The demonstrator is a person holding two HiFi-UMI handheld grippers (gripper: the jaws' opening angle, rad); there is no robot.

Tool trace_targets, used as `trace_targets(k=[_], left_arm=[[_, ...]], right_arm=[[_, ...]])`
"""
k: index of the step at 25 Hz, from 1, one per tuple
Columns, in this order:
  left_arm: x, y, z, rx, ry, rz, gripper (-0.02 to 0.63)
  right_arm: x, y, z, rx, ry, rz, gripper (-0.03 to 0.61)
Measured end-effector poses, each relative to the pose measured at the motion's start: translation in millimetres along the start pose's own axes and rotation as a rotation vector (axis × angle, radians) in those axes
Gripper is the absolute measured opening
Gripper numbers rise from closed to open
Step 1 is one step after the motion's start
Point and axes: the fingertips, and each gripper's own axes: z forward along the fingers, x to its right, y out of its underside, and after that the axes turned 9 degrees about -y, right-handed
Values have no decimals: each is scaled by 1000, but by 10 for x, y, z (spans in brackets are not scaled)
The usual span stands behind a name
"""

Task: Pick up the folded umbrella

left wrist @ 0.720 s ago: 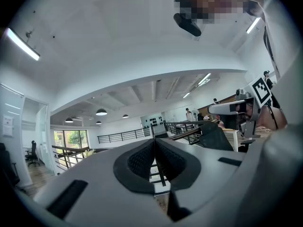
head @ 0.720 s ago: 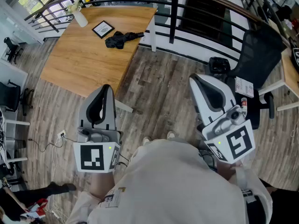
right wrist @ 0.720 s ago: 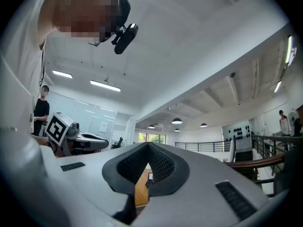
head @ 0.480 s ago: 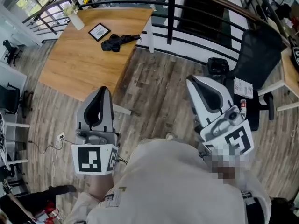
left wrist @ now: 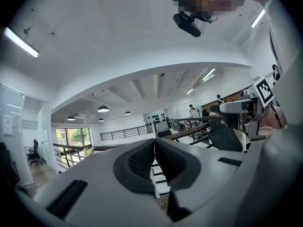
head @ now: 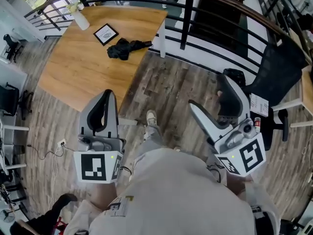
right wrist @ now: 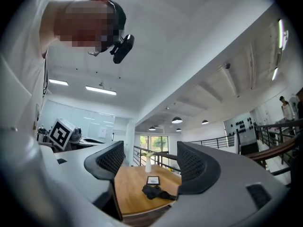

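Nothing of the pick-up is done yet: the folded umbrella (head: pixel 126 47) lies as a crumpled black bundle on the wooden counter (head: pixel 78 67), well beyond the tips of both pairs of fingers, with a stretch of plank floor between them and the counter's near edge. The left gripper (head: pixel 109 94) has its fingers (left wrist: pixel 142 161) pressed together pad to pad with nothing caught between them. In the head view the umbrella sits far ahead of those tips and a little to their right, and the left gripper view does not show it at all. The right gripper (head: pixel 212 99) has its fingers (right wrist: pixel 110 161) spread wide and bare; in the right gripper view the umbrella shows low in the gap between them, yet far off, touching neither pad. Past the umbrella, farther from the fingers, a small framed picture (head: pixel 106 32) lies near it and a white vase (head: pixel 81 16) stands well apart. A shoe (head: pixel 151 117) is on the floor between the two grippers, ahead of the person's body. By my reading the whole task is left: closing the distance to the counter, bringing the open right fingers down around the bundle, probably at its slimmer end, shutting on it, and lifting it clear of the counter
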Motion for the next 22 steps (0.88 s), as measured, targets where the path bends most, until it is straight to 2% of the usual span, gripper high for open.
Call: trace_targets(k=[7, 13, 22], left_arm=[[-541, 302, 964, -14, 11, -3, 20], [-1032, 471, 1706, -50, 25, -21, 20], [-1866, 957, 2560, -129, 10, -56, 20]], right_arm=[[558, 368, 933, -44, 7, 12, 357], [971, 489, 1786, -88, 3, 17, 357], [1255, 895, 3145, -195, -95, 15, 360]])
